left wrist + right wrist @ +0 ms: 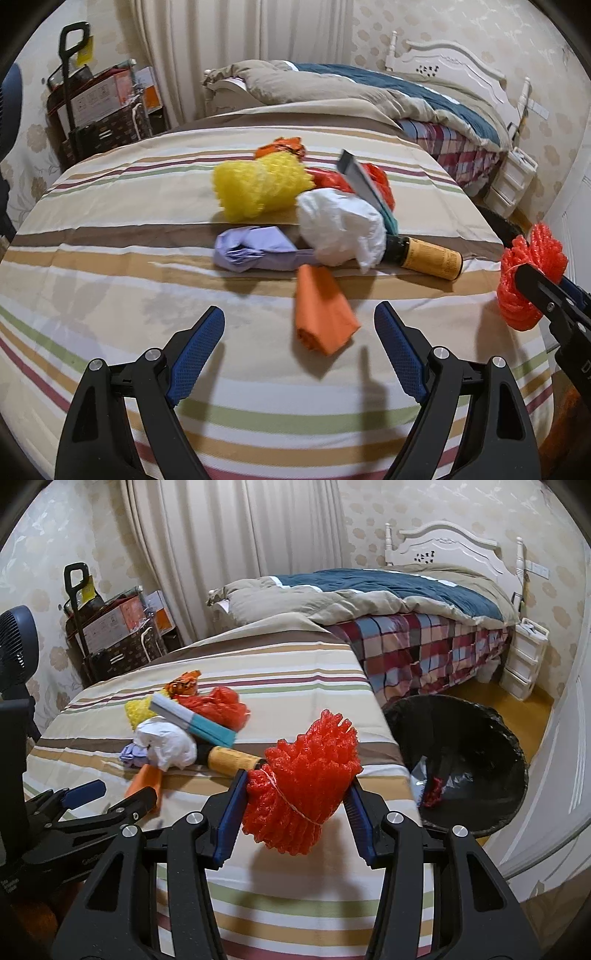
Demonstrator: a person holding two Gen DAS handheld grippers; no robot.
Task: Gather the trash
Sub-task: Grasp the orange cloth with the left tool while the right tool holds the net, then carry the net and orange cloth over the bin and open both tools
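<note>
Your right gripper clamps the red foam net above the tabletop, bin at two o'clock for dropping; left gripper gapes, empty, facing the orange wad.

trash pile on table, bin right, bed behind

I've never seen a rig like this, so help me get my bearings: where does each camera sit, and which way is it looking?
Left wrist: sits on the left gripper, looking past its open fingers at the trash pile on the striped table; the right gripper shows at the right edge.
Right wrist: sits on the right gripper, clamped on red foam netting, facing the table and black bin; the left gripper shows lower left.
Shared: white bag, brown bottle, bed.
</note>
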